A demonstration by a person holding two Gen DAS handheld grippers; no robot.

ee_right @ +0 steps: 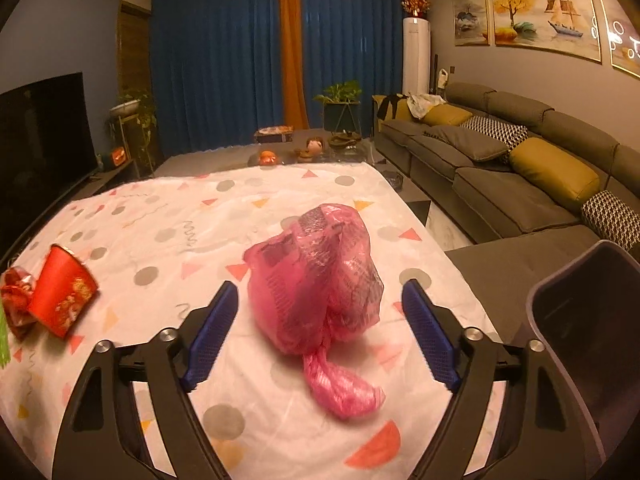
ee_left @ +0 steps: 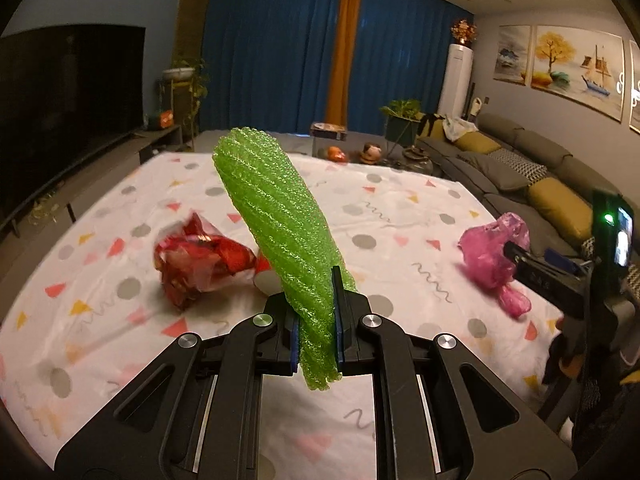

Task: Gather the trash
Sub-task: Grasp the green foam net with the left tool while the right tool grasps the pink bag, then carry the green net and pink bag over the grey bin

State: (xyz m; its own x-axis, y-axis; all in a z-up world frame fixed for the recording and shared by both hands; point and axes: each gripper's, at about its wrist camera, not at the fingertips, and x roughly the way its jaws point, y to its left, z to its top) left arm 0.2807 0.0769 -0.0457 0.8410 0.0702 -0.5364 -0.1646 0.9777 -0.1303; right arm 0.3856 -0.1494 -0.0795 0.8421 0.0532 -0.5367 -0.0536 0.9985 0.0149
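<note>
My left gripper (ee_left: 316, 320) is shut on a green foam net sleeve (ee_left: 276, 216), which stands up tilted to the left above the patterned tablecloth (ee_left: 400, 216). Behind the sleeve lie a crumpled red wrapper (ee_left: 196, 260) and a red paper cup (ee_right: 62, 296) on its side. A knotted pink plastic bag (ee_right: 316, 276) rests on the cloth between the blue pads of my right gripper (ee_right: 320, 286), which is open. Neither pad touches the bag. In the left wrist view the right gripper (ee_left: 516, 252) shows beside the pink bag (ee_left: 492, 256).
A dark bin (ee_right: 580, 320) stands open just off the table's right edge. A grey sofa (ee_right: 500, 168) with cushions runs along the right wall. A TV (ee_left: 60, 112) stands on the left. A low table with ornaments (ee_right: 312, 148) lies beyond the far edge.
</note>
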